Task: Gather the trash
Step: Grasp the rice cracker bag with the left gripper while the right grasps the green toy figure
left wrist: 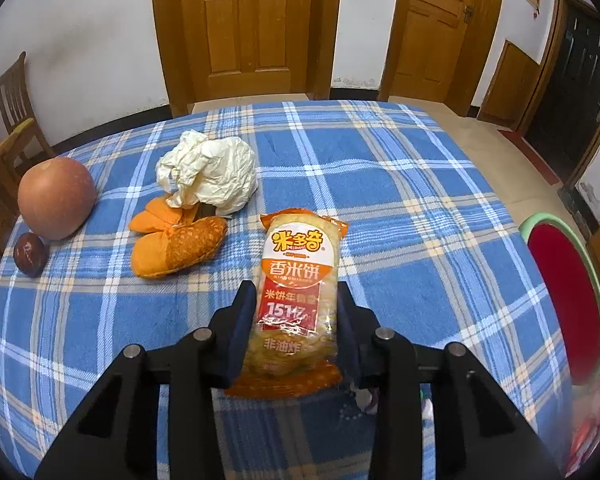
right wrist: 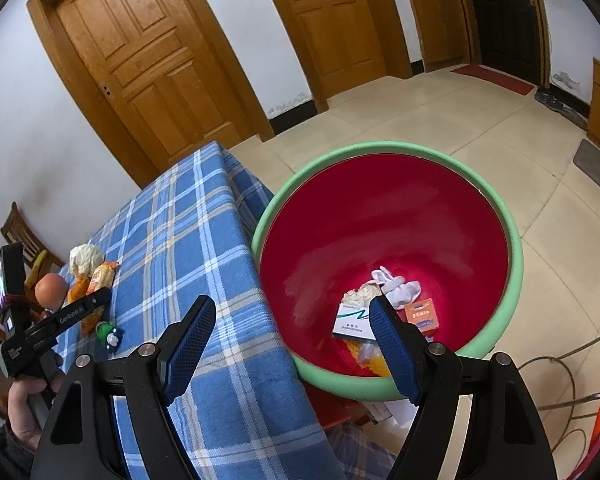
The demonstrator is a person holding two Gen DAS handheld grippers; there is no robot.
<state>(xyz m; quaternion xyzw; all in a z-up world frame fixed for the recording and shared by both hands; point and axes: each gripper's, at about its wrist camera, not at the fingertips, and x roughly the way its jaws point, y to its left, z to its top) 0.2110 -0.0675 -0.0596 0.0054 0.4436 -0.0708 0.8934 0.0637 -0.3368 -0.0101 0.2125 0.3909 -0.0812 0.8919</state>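
The left tool [left wrist: 296, 308] clamps the rice-cracker packet [left wrist: 296, 280] on the surface [left wrist: 420, 220]; orange peel [left wrist: 176, 240] lies at ten o'clock. The right tool [right wrist: 292, 320] gapes wide, empty, over the bin [right wrist: 380, 216].

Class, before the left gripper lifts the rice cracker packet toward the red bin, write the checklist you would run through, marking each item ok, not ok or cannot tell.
1. Left gripper closed on the rice cracker packet: ok, pads press both sides.
2. Packet clear of the orange peel and crumpled tissue: ok, apart.
3. Apple out of the lift path: ok, far to the side.
4. Red bin has room: ok, only a few items at the bottom.
5. Right gripper empty: ok, jaws open, nothing between.
6. Grip firm enough to hold: cannot tell.
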